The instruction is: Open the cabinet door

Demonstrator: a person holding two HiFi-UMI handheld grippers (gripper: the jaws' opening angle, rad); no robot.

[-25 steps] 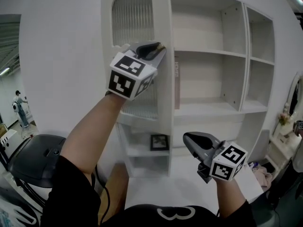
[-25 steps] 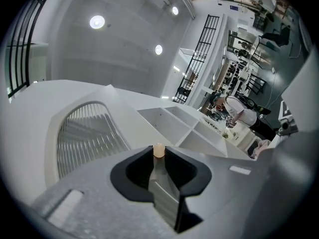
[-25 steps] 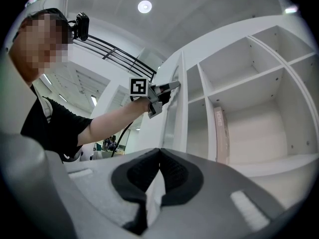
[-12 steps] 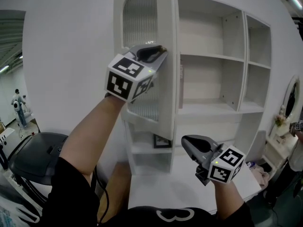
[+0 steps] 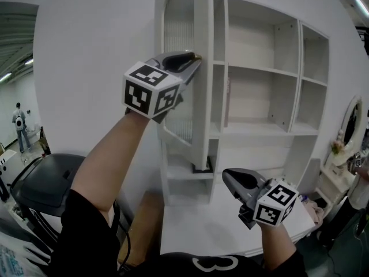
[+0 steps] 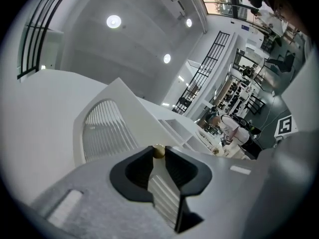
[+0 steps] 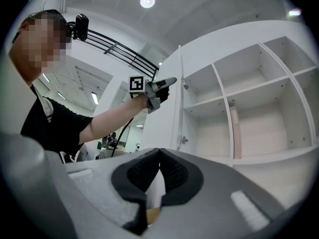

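The tall white cabinet door (image 5: 180, 33) with its arched ribbed-glass panel stands swung out, almost edge-on in the head view. My left gripper (image 5: 195, 59) pinches the small brass knob (image 5: 198, 56) at the door's edge. In the left gripper view the knob (image 6: 158, 151) sits between the jaw tips, the jaws are opening slightly, and the ribbed panel (image 6: 105, 133) lies beyond. My right gripper (image 5: 227, 175) hangs low over the white table, shut and empty. The right gripper view shows the left gripper (image 7: 169, 81) at the door's (image 7: 167, 108) edge.
The open white shelving (image 5: 260, 68) holds a pink book (image 5: 226, 101) standing upright. A white table (image 5: 190, 229) lies below, a black chair (image 5: 40, 180) at the left, an oval mirror (image 5: 349, 126) at the right. A person (image 5: 18, 126) stands far off at the left.
The door has swung further out on its hinges, from angled to nearly edge-on. My left gripper came along with the knob. The right gripper kept its low place.
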